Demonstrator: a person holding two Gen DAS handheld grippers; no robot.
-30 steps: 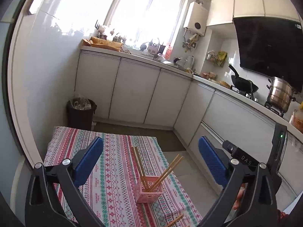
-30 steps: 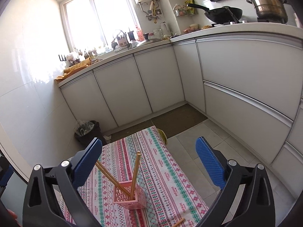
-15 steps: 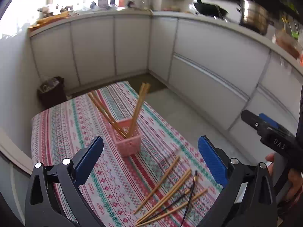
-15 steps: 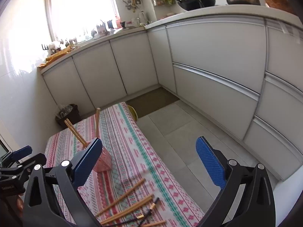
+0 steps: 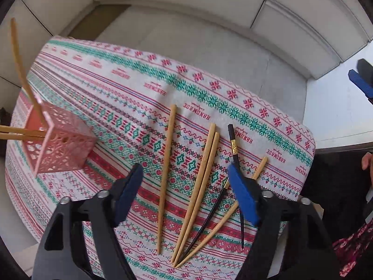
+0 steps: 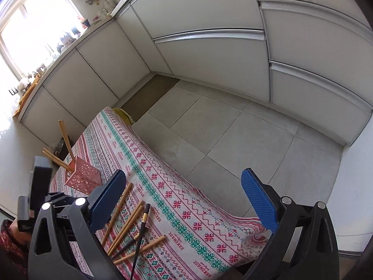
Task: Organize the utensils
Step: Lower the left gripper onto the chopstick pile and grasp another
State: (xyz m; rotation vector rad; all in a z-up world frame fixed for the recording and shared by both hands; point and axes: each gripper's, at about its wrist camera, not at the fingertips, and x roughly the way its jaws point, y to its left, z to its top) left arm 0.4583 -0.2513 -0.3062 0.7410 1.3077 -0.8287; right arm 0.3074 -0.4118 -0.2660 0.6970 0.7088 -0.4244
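Left gripper (image 5: 185, 193), jaws wide and empty, straddles the chopsticks (image 5: 205, 182) lying lengthwise along its reach; right gripper (image 6: 184, 200), also released, is farther off.

I am tipping my left tool (image 5: 184, 191) down over the loose chopsticks (image 5: 200, 186) on the surface (image 5: 139, 81), my right tool (image 6: 184, 200) dipping floorward, both spread wide.

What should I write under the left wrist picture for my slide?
Open left gripper hovering over loose wooden chopsticks and black chopsticks on a patterned tablecloth, beside a pink basket.
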